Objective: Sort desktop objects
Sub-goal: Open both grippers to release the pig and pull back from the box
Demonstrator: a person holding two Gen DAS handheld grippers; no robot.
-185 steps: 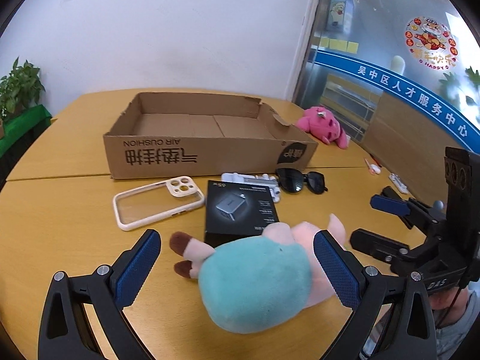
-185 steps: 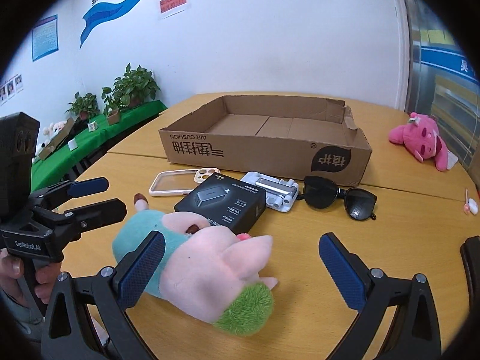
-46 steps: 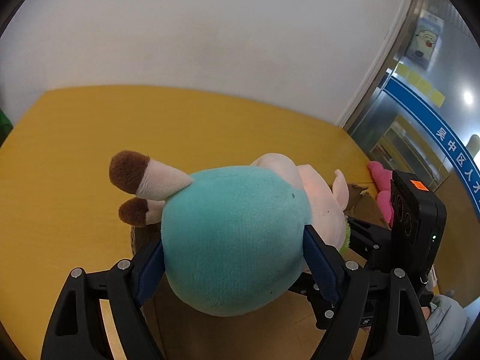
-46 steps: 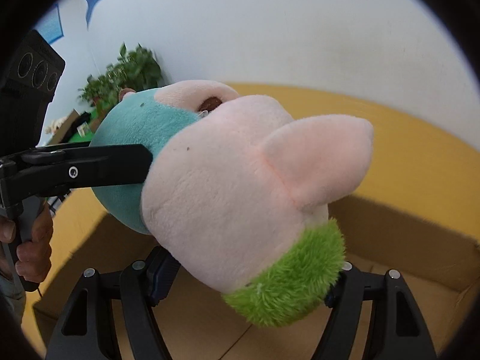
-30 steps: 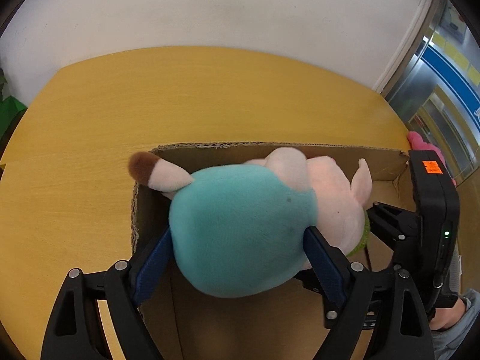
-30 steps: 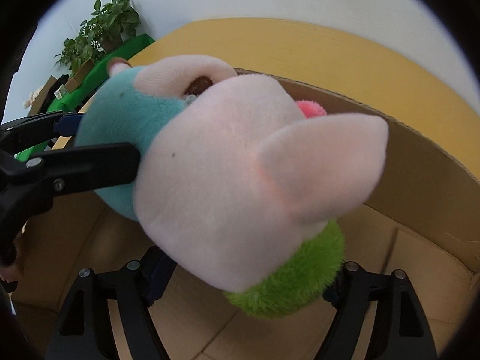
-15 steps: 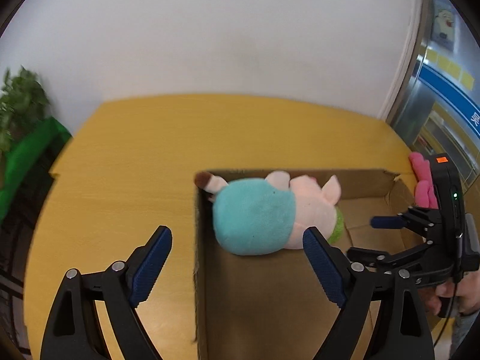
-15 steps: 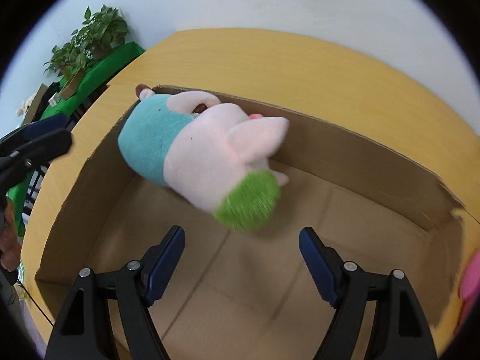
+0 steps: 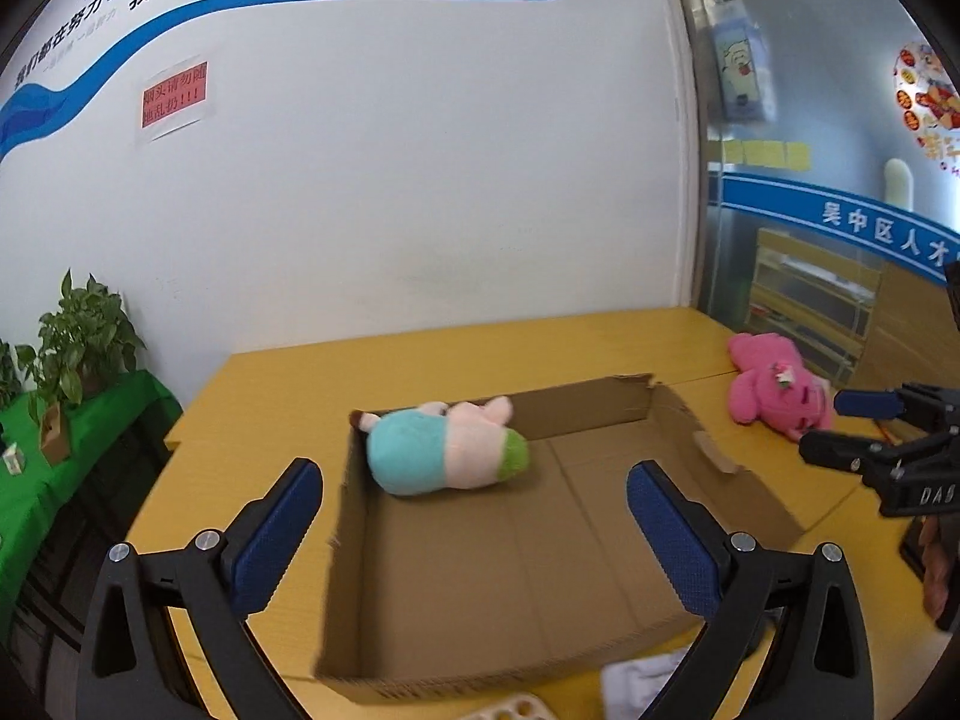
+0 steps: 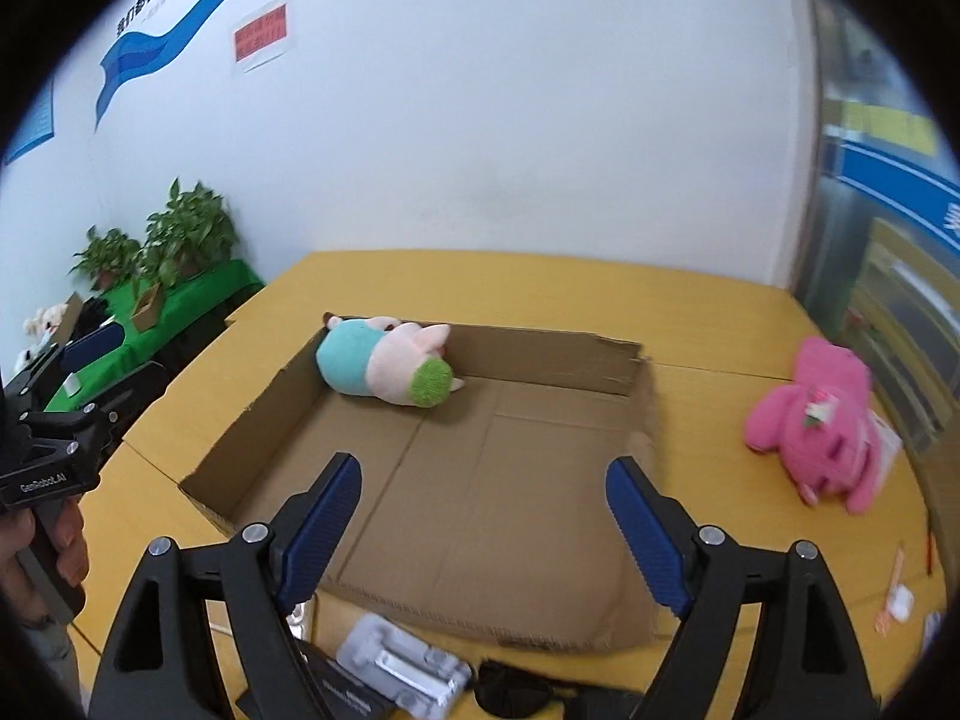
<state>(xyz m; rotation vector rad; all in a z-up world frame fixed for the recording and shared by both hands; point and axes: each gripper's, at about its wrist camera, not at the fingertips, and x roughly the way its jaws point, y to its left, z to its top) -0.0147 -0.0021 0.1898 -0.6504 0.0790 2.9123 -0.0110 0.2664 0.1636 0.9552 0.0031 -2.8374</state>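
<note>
The plush pig [image 9: 444, 450], teal body, pink head and green tuft, lies on its side in the far left corner of the open cardboard box [image 9: 588, 414]. The right wrist view shows the pig [image 10: 384, 369] against the box's back wall [image 10: 540, 354]. My left gripper [image 9: 471, 471] hangs above the box's near left part, jaws opening, nothing between them. My right gripper [image 10: 483, 467] is over the box's near edge, jaws also opening and empty. Each gripper shows at the edge of the other's view.
A pink plush toy [image 10: 822, 420] lies on the yellow table right of the box. In front of the box are a white stand [image 10: 402, 666], sunglasses [image 10: 516, 690] and a black carton [image 10: 336, 690]. Potted plants [image 10: 180, 240] stand on a green-covered shelf at the left.
Both grippers let go of the plush pig, which now lies in the box's far corner. Both have pulled back and risen, so the whole box is in view.
</note>
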